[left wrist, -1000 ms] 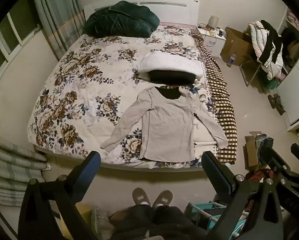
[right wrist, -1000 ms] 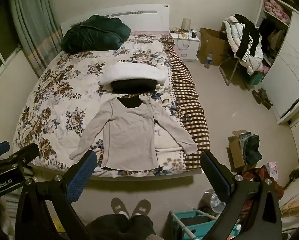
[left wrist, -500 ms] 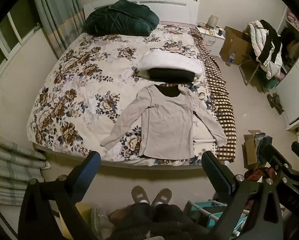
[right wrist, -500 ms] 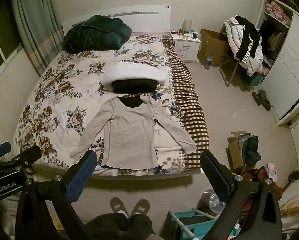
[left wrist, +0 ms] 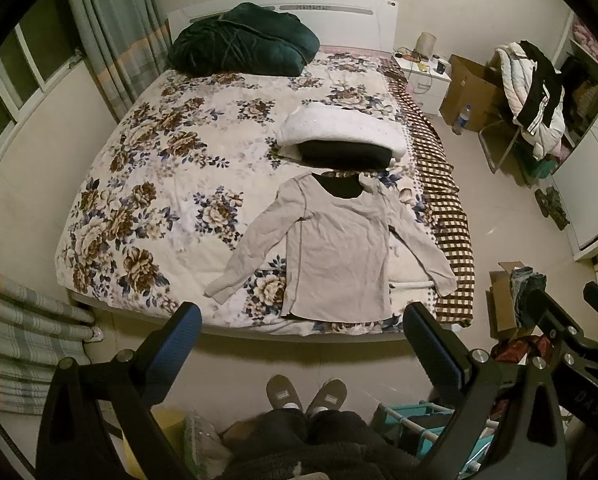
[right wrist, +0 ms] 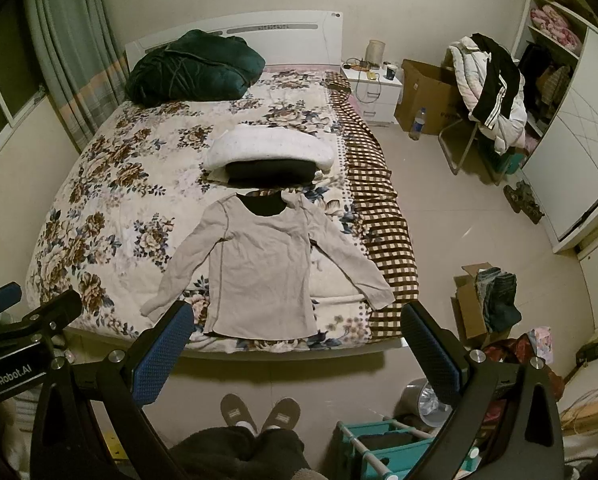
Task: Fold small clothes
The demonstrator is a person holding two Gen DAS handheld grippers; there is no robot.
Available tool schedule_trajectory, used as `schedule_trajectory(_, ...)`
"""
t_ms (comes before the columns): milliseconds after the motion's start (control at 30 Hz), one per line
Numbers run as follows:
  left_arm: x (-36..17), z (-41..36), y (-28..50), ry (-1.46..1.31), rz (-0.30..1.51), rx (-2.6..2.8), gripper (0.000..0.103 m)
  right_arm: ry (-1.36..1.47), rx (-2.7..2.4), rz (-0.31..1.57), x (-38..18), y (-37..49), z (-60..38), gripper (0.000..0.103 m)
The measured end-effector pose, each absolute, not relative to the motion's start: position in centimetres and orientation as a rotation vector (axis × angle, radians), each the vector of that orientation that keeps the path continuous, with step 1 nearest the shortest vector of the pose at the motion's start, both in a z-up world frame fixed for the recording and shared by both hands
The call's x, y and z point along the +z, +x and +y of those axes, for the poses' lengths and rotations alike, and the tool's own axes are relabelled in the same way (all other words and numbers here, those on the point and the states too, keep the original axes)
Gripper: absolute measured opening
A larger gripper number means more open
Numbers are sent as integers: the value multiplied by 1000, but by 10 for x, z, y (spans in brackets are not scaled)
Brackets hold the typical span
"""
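Holding both tools above the bed's (left wrist: 147,184) foot end, we keep left gripper (left wrist: 299,322) & right gripper (right wrist: 293,320) spread wide, empty. Beige shirt (right wrist: 259,272) lies flat near bed foot, sleeves out, collar just below folded pile (right wrist: 271,156).

Ahead of our black fingers (left wrist: 177,330) with blue pads we see a plain beige long-sleeved shirt (left wrist: 337,252) on a cream quilt (left wrist: 171,184) patterned with brown and blue flowers. Beyond it lie a white pillow (left wrist: 343,130) and a dark green blanket (left wrist: 243,40); right, a brown-and-cream checked blanket (left wrist: 445,200).
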State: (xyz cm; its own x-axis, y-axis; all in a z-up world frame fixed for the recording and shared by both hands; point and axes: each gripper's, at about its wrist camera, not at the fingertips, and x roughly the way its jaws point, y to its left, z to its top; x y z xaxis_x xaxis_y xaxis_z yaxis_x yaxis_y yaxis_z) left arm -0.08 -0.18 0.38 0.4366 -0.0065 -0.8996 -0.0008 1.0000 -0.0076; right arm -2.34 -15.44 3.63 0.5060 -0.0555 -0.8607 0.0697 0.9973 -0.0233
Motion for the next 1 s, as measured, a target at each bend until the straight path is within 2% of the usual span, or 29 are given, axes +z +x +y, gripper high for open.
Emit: schedule_trajectory(1000, 20, 8, 8, -4, 1109, -3, 103, 9, -75, 1039, 36, -22, -152, 103)
